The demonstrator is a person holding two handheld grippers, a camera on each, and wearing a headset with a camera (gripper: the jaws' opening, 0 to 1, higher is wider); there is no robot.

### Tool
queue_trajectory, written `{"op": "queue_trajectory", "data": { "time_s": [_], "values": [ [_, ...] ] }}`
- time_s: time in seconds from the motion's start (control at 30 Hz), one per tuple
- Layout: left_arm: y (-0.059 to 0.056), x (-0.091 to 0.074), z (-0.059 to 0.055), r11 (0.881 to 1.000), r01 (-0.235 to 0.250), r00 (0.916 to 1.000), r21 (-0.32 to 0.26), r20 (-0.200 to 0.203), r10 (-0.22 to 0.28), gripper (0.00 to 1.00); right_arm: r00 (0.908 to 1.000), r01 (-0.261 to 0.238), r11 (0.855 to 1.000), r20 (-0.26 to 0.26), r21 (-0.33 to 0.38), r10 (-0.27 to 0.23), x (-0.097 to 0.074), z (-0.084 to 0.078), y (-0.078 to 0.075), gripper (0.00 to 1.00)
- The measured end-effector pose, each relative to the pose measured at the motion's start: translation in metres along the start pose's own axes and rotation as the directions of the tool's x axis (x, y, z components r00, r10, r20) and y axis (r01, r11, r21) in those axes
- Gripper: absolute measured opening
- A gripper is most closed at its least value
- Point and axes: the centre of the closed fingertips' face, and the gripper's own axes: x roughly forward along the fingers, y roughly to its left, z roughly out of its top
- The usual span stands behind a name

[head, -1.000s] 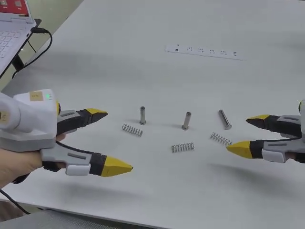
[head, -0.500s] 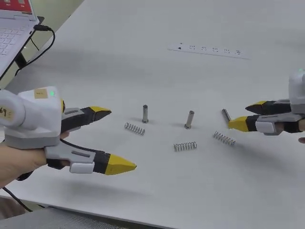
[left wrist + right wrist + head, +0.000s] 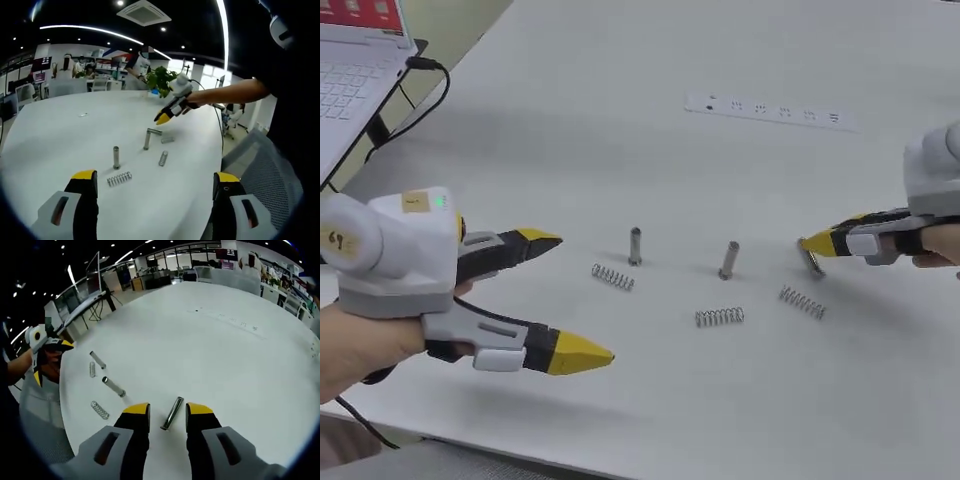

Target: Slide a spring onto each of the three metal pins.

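Your right hand-held gripper (image 3: 167,411) straddles the lying pin (image 3: 173,415), jaws apart. Your left hand-held gripper (image 3: 580,297) is wide apart. The pin is probably stiff, light and slippery, so clamp it mid-shaft.

**Hardly any text legible**

A yellow sticker (image 3: 337,240) on the white body of the left gripper (image 3: 572,297) carries two dark digits, seemingly "61", though blurred. Markings on the laptop (image 3: 345,80) keys and the power strip (image 3: 770,112) are too small to read.
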Motion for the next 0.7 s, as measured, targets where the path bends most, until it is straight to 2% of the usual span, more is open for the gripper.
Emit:
{"op": "queue_trajectory", "data": {
  "time_s": [0.13, 0.3, 0.47, 0.7],
  "values": [
    [0.000, 0.001, 0.001, 1.000, 0.001, 1.0000, -0.001, 0.004, -0.001, 0.93, 0.9999, 0.009, 0.999, -0.013, 0.032, -0.008, 0.006, 0.002, -0.006, 0.21],
    [-0.001, 0.000, 0.001, 1.000, 0.002, 1.0000, -0.004, 0.007, -0.002, 0.92, 0.9968, 0.038, 0.999, -0.072, 0.032, -0.036, 0.016, -0.003, -0.013, 0.20],
    [0.001, -0.002, -0.002, 1.000, -0.004, 1.0000, -0.009, 0.004, 0.004, 0.92, 0.9891, 0.068, 0.997, -0.134, 0.046, -0.061, 0.024, -0.013, -0.016, 0.17],
    [0.003, -0.004, -0.007, 1.000, -0.008, 0.9999, -0.028, 0.008, 0.009, 0.92, 0.9855, 0.084, 0.996, -0.150, 0.026, -0.079, 0.031, -0.015, -0.015, 0.12]
  ]
}}
